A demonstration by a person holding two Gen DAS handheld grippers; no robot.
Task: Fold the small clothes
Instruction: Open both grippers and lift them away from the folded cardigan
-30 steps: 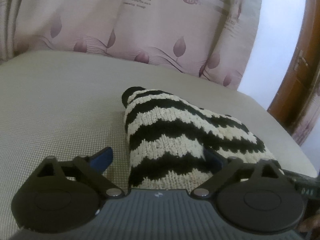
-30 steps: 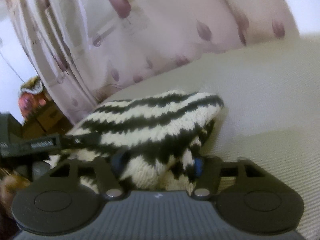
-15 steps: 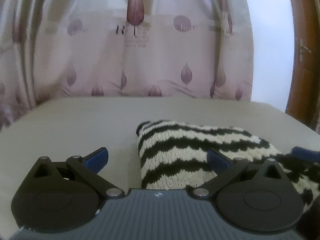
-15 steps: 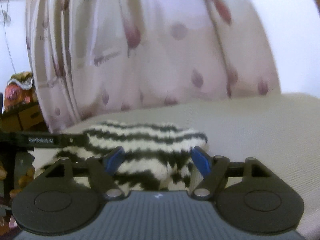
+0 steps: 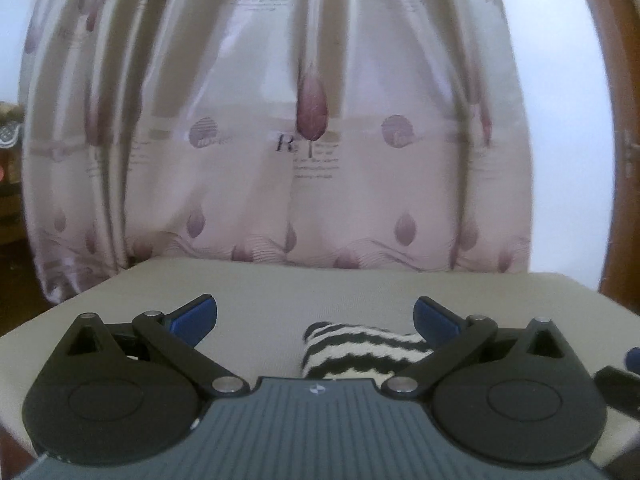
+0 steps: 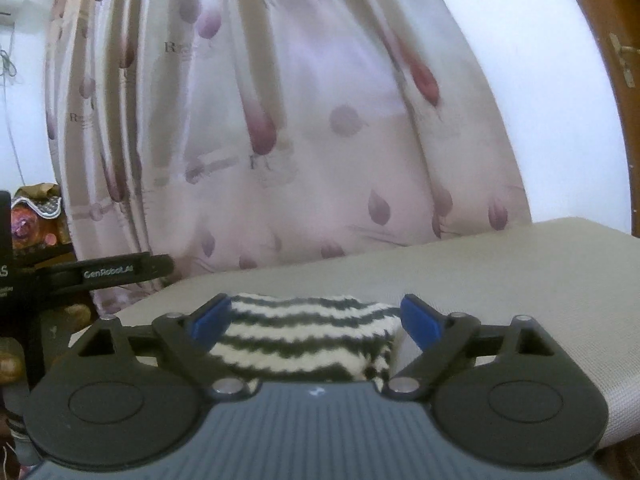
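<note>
Left wrist view first: nearest the lens sits the grey ribbed body of the left gripper, with two black round linkage plates spreading to either side. Its blue-tipped fingers stand wide apart with nothing between them. Just beyond the body, low and right of centre, lies the folded black-and-cream zigzag knitted garment, resting flat on the beige woven table surface. The garment's right end passes behind the right-hand finger; whether they touch cannot be told. At the far right edge a dark piece with a blue tip pokes in, too cropped to identify surely. Behind the table hangs a pale pink curtain printed with purple leaves and small lettering, and a brown wooden door frame runs down the right side.

Right wrist view: the right gripper shows the same grey body and black plates close to the lens, its blue-tipped fingers also spread open and holding nothing. The knitted garment lies on the table surface in the space between the fingers, its left edge hidden behind the left-hand finger, its right end short of the other. To the left, a black bar lettered "GenRobot.AI" reaches in. Farther back hangs the curtain, with the door frame at right.
</note>
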